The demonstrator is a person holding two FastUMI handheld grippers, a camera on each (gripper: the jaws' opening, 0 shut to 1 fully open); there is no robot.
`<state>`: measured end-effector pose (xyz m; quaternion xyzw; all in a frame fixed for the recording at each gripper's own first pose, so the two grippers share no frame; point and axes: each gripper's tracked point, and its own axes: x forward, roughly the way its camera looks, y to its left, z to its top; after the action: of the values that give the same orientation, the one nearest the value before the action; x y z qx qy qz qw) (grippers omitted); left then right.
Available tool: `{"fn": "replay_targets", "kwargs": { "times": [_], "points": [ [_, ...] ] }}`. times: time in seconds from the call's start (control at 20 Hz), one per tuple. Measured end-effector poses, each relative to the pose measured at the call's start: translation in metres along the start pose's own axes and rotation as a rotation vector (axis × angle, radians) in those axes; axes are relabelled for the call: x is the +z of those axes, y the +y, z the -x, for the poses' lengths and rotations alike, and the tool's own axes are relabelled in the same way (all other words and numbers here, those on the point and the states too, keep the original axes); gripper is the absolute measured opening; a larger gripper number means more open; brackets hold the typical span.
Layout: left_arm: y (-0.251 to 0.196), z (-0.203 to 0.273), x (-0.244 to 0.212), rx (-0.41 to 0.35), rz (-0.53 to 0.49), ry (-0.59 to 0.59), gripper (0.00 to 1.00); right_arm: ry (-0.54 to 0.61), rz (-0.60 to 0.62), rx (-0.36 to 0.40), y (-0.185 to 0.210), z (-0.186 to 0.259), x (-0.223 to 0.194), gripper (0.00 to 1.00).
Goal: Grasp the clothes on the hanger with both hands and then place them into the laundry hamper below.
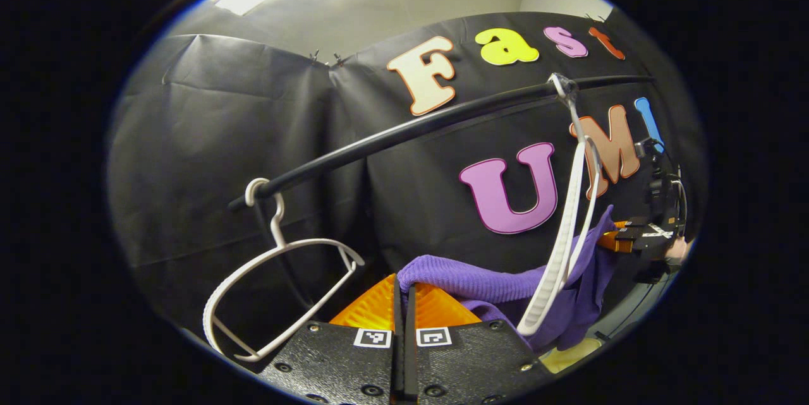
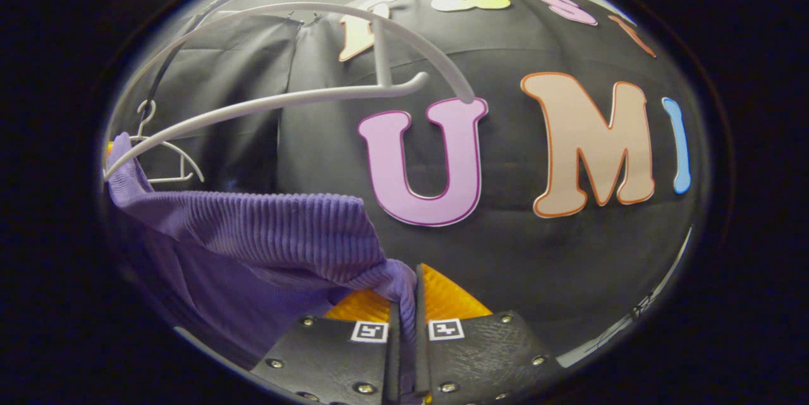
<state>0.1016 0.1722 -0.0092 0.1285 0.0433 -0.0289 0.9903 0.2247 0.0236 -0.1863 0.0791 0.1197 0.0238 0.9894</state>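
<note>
While both tools, left tool (image 1: 402,294) and right tool (image 2: 404,288), clamp the purple garment (image 2: 265,228), draw it evenly off the white hanger (image 1: 562,234), avoiding snags.

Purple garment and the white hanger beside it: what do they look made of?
Purple garment: soft ribbed knit fabric, matte; fine parallel ridges show, and it sags in folds. White hanger: probably moulded plastic, smooth, slight sheen, flat curved arm; coated metal cannot be ruled out.

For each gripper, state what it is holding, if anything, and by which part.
Both grip the purple garment: the left gripper pinches one top edge, the right gripper the opposite one. It is stretched between them by the white hanger.
</note>
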Motion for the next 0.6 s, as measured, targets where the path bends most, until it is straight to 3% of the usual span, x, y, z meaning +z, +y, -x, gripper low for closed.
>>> {"fn": "replay_targets", "kwargs": {
  "times": [0.25,0.6],
  "points": [
    [0.005,0.026,-0.022,0.036,-0.021,0.037,0.00,0.025,0.018,0.055,0.029,0.020,-0.013,0.09],
    [-0.053,0.047,-0.067,-0.037,-0.023,0.116,0.00,0.064,0.044,0.113,0.054,0.052,-0.031,0.09]
  ]
}}
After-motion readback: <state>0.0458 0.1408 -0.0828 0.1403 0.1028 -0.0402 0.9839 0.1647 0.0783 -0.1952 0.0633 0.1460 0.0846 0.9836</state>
